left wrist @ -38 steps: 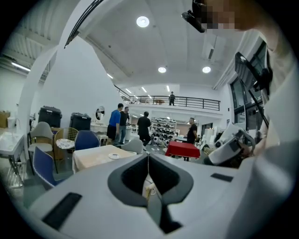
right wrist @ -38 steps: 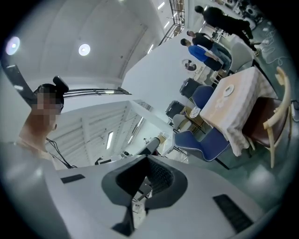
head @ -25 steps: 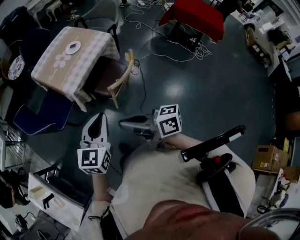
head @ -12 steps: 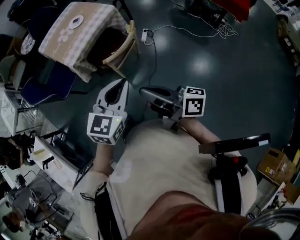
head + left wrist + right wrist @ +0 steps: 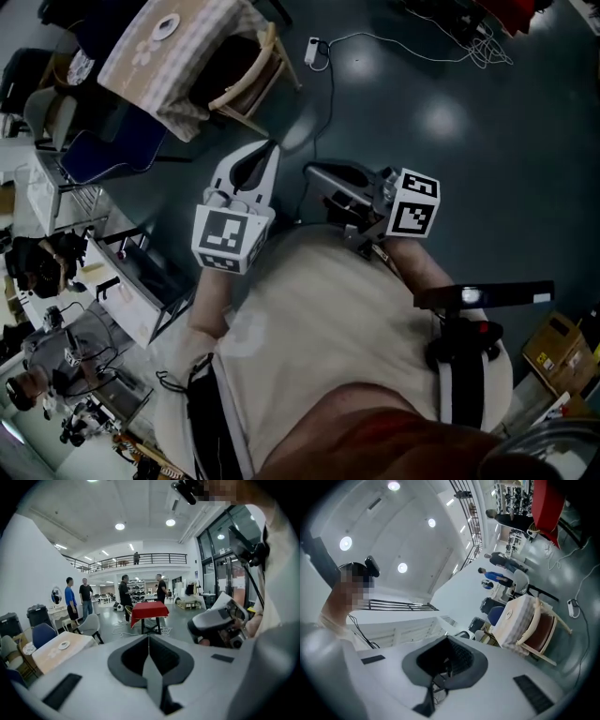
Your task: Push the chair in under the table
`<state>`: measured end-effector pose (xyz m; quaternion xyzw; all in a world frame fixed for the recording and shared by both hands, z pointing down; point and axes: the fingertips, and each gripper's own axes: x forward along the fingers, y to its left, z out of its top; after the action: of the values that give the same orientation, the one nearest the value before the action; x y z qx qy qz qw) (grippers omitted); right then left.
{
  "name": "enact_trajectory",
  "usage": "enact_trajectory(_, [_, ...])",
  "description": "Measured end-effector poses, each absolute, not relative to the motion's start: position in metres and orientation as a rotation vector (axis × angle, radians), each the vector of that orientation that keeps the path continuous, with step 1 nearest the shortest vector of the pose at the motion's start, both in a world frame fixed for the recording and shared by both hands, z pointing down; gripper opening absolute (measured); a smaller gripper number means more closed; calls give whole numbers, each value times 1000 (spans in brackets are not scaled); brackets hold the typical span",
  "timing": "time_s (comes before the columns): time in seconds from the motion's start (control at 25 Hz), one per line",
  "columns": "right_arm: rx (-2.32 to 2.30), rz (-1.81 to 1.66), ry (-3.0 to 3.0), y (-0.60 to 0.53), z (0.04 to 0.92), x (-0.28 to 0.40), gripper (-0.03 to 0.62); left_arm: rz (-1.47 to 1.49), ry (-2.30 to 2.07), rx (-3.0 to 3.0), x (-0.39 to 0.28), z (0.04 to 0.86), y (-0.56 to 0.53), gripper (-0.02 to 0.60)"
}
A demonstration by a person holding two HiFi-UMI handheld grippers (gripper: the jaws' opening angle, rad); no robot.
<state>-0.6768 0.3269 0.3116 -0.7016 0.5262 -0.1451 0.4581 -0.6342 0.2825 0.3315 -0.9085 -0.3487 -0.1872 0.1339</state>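
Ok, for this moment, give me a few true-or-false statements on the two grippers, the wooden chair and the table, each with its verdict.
1. A wooden chair stands at the table, and a small plate sits on that table. True.
2. The left gripper and the right gripper both have their jaws shut with nothing between them. True.
3. The left gripper is clamped on the wooden chair's back. False: it is held apart from the chair, close in front of the person's body.
4. The table by the wooden chair wears a red cloth. False: its cloth is pale beige with a check pattern.
5. A power strip lies on the floor near the chair. True.
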Motion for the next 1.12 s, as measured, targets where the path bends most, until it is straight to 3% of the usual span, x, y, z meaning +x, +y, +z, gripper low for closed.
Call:
enact_trajectory(0.68, [-1834, -189, 995, 403, 323, -632, 12, -518, -1246, -2443, -580, 354, 341, 9])
enact_trajectory(1.12, [-1870, -345, 892, 337, 331, -531, 11, -533, -1359, -2592, -459, 354, 284, 9])
